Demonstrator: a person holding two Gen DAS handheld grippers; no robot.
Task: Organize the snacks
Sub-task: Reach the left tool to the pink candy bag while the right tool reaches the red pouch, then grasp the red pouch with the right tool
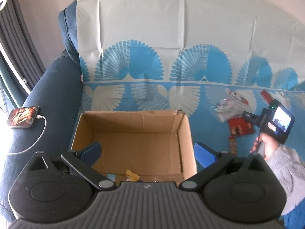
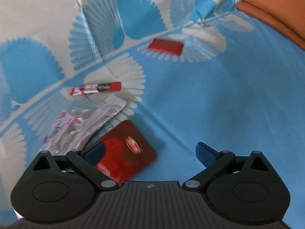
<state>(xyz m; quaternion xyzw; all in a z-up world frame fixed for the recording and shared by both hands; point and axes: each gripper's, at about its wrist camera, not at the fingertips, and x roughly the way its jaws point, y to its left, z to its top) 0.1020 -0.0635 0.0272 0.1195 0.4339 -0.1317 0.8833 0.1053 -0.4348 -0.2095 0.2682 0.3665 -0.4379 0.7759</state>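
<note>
An open cardboard box [image 1: 183, 133] stands on the blue and white patterned cloth. A few small packets [image 1: 131, 175] lie at its near end. Above the box hovers my left gripper [image 1: 148, 152], open and empty. My right gripper [image 2: 150, 152] is open low over the cloth, and its left finger [image 2: 95, 152] overlaps a dark red packet [image 2: 125, 148]. Beside that lie a clear bag of sweets [image 2: 82, 122], a slim red and white sachet [image 2: 95, 88] and, farther off, a red bar [image 2: 165, 46]. The same pile [image 1: 236, 118] lies right of the box.
A phone [image 1: 23, 117] on a white cable rests on the sofa's dark blue arm [image 1: 57, 87] left of the box. A hand [image 1: 266, 148] in a grey sleeve holds the right tool. Orange cushions [image 2: 272, 5] sit at the far right. Another thin stick packet [image 1: 232, 145] lies near the box.
</note>
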